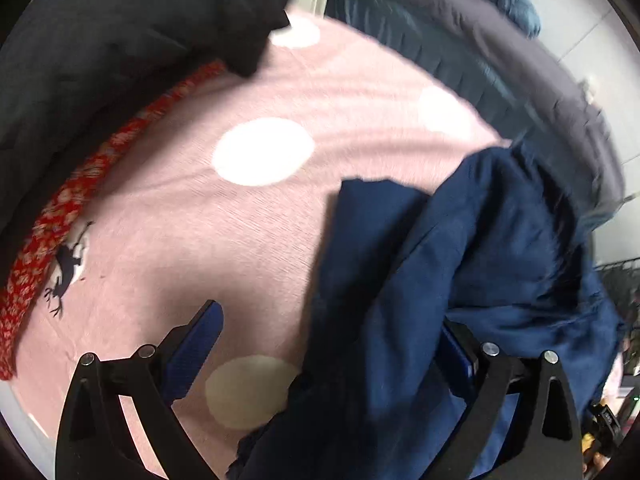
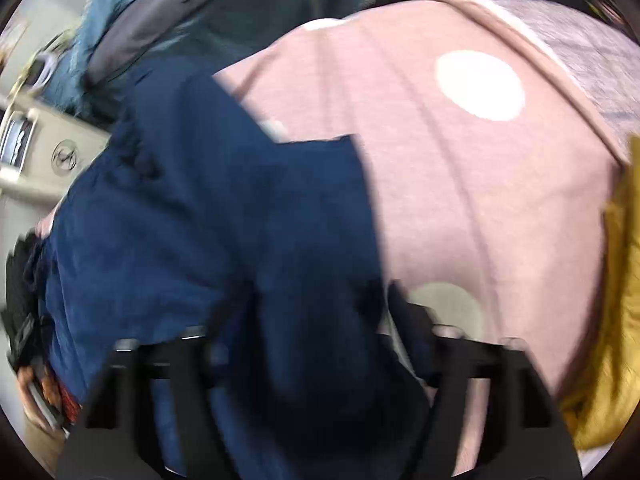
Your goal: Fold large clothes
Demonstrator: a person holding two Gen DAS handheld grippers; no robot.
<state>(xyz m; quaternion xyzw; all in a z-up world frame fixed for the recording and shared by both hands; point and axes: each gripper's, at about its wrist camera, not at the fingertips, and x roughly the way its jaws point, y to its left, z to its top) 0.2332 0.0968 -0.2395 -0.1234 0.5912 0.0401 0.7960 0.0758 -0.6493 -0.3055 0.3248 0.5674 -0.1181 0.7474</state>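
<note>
A navy blue garment (image 1: pixel 460 280) lies bunched on a pink bed sheet with white dots (image 1: pixel 240 220). My left gripper (image 1: pixel 332 340) is open, its fingers wide apart; the left finger (image 1: pixel 200 344) stands bare over the sheet and the garment drapes over the right finger. In the right wrist view the same garment (image 2: pixel 220 240) hangs over and between my right gripper's (image 2: pixel 312 352) fingers, which are blurred and mostly covered. The pink sheet (image 2: pixel 460 200) fills the right side.
A black garment (image 1: pixel 140 32) and a red patterned cloth (image 1: pixel 60 208) lie at the sheet's left edge. Dark grey and teal bedding (image 1: pixel 480 40) is piled behind. A yellow cloth (image 2: pixel 616 300) lies at the right. A beige cabinet (image 2: pixel 48 160) stands left.
</note>
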